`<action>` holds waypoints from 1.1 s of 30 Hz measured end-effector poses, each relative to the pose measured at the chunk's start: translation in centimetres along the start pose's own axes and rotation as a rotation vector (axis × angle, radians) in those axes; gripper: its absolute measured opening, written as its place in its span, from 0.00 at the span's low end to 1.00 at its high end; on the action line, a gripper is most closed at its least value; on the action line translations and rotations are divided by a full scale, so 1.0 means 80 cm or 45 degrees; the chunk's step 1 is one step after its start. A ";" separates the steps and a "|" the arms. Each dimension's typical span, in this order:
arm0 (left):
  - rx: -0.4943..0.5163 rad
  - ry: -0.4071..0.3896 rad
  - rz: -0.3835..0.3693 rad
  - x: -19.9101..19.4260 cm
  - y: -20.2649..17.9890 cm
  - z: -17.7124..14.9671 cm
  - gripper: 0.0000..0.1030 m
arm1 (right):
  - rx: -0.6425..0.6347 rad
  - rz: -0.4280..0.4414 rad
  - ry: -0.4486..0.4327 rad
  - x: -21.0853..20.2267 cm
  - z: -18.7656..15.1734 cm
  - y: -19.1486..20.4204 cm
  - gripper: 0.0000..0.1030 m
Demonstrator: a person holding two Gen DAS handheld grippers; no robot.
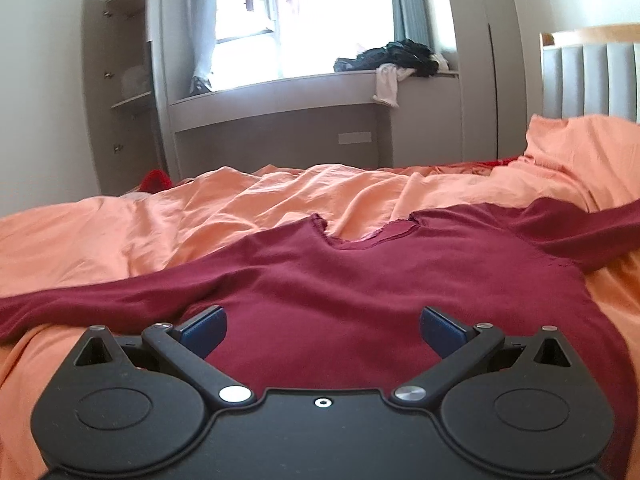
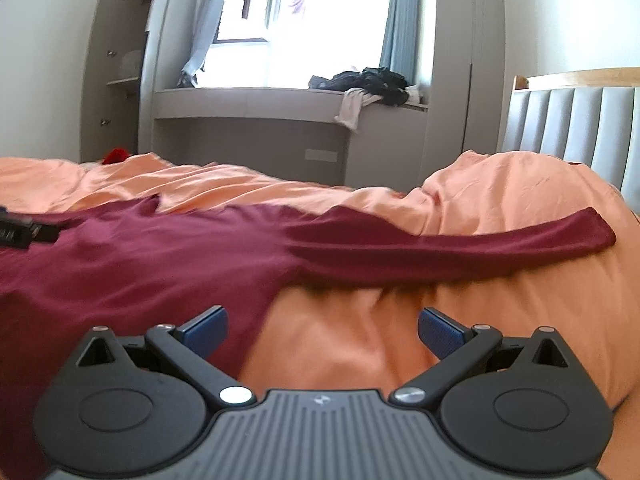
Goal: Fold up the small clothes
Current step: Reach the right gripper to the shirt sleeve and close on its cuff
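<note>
Both tools are spread wide, gripping nothing: the left gripper [image 1: 323,330] over the maroon shirt [image 1: 360,280], the right gripper [image 2: 322,330] at its side edge below the sleeve [image 2: 480,244]. Pinching there risks catching the orange sheet [image 2: 360,344] beneath.

- No legible words, numbers or brand names in either view.
- Right gripper [image 2: 322,330]: a small pale emblem on its ribbed grey body, too small to make out.
- Black device [image 2: 24,232] at the left edge of the right wrist view: faint pale markings, unreadable.
</note>
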State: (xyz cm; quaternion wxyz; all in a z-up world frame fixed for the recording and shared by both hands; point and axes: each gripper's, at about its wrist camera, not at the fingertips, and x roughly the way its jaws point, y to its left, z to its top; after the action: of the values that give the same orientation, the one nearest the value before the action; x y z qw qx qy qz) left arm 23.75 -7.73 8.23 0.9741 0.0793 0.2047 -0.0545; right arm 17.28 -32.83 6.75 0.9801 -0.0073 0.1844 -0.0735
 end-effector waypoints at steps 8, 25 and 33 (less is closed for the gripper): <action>0.014 0.046 -0.009 0.054 -0.011 -0.005 1.00 | 0.166 -0.125 -0.175 0.084 0.032 -0.122 1.00; -0.123 0.103 -0.089 0.070 0.012 -0.009 1.00 | 0.626 -0.483 -0.115 0.168 0.052 -0.312 1.00; -0.113 0.077 -0.080 0.066 0.009 -0.013 1.00 | 0.807 -0.453 -0.216 0.188 0.050 -0.356 0.70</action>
State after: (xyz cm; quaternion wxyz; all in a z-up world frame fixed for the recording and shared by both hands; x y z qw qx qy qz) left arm 28.28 -7.24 5.25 0.9678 0.0311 0.2387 -0.0735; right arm 28.60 -63.22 6.25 0.9174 0.2587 0.0663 -0.2952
